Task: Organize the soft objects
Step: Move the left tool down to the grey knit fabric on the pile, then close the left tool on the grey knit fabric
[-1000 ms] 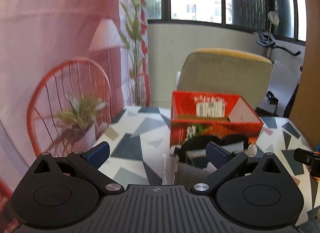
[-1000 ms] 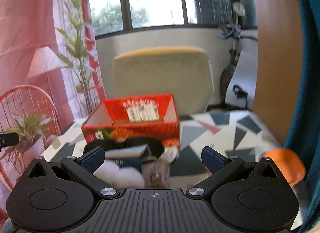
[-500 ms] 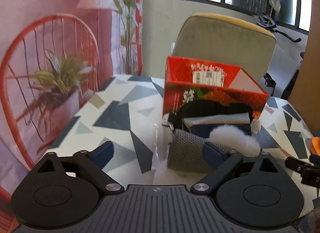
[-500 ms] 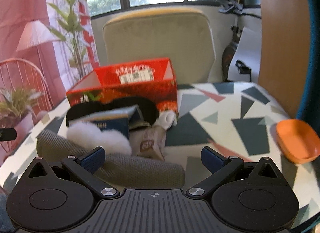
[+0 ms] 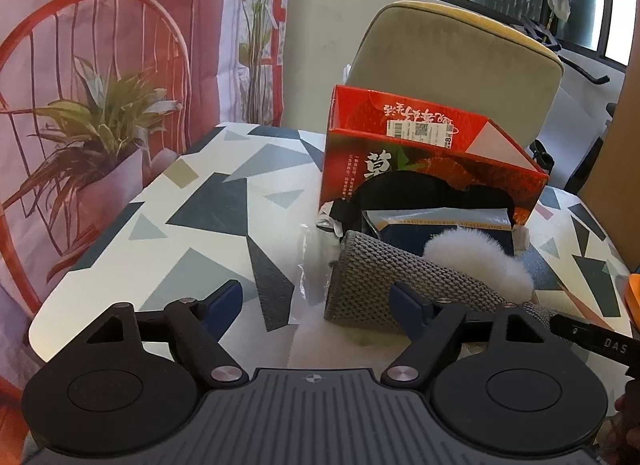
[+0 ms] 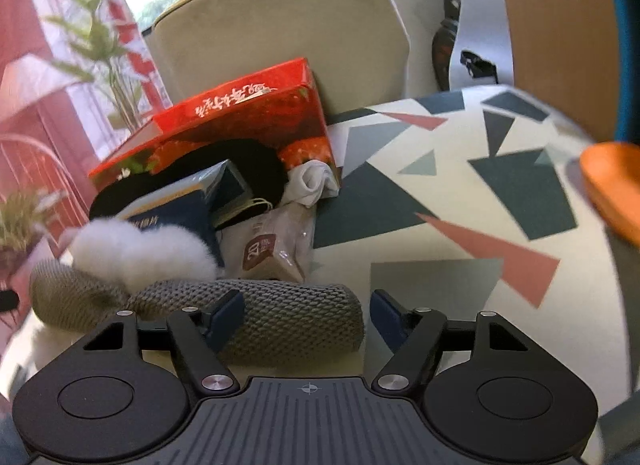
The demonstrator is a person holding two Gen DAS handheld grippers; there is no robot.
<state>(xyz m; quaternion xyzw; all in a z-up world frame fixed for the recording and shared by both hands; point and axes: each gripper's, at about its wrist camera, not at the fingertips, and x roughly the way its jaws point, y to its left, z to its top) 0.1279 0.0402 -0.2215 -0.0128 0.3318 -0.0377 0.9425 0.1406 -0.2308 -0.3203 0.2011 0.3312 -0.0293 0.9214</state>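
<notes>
Right wrist view: the right gripper (image 6: 306, 315) straddles the near end of the grey, coarse-knit, roll-shaped fabric piece (image 6: 280, 323), its jaws closing with the roll between them but the right pad not yet in contact. Left wrist view: the left gripper (image 5: 316, 305) is also closing, its right pad in front of the roll's other end at about 3 o'clock, with nothing visibly clamped. The roll lies on the geometric-patterned tabletop (image 5: 224, 201), just in front of a white fluffy pom-like tuft (image 6: 140, 249) that rests on it.

Risks (judged, not observed): the knit is limp and compressible, so a shallow pinch may catch only a fold and let the rest sag or unroll; lifting could drag the tuft along. Behind, at 12 o'clock, a glossy navy packet (image 5: 440, 229), a crinkly clear-wrapped beige pack (image 6: 268, 249) and a white rolled sock (image 6: 314, 181) crowd the open red cardboard box (image 5: 400, 153), which may be nudged.
</notes>
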